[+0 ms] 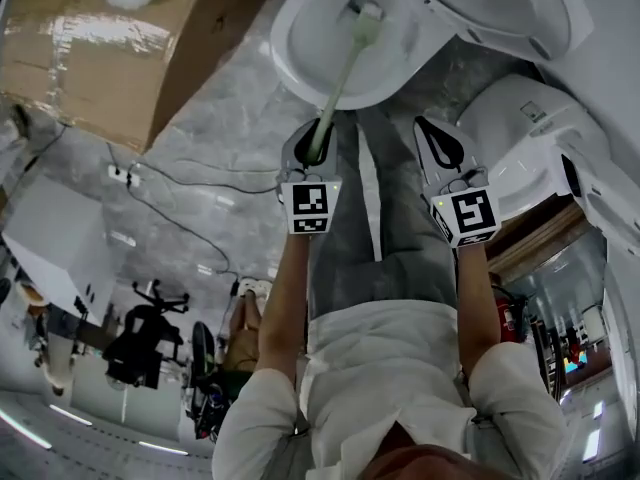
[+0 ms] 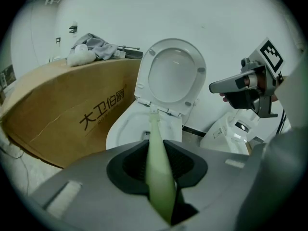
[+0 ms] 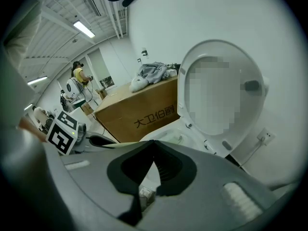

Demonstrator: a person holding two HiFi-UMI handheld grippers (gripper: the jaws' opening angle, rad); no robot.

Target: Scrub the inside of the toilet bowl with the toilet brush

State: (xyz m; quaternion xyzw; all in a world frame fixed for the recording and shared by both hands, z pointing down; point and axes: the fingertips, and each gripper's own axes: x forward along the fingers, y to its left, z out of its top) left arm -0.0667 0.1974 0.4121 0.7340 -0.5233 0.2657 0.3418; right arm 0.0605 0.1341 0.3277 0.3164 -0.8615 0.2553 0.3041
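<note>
- The left gripper (image 1: 318, 138) is clamped on the pale green toilet brush (image 1: 347, 68). The handle's long axis runs up-frame, with the head inside the toilet bowl (image 1: 287, 40) at upper centre.
- The right gripper (image 1: 437, 140) has its jaws together and empty, and sits beside the left one, lower right of the bowl.

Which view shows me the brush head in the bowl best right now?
The head view: it looks down into the toilet bowl and shows the toilet brush with its head inside. The left gripper view sees the head small, beyond the foreshortened handle. The right gripper view does not clearly show it.
</note>
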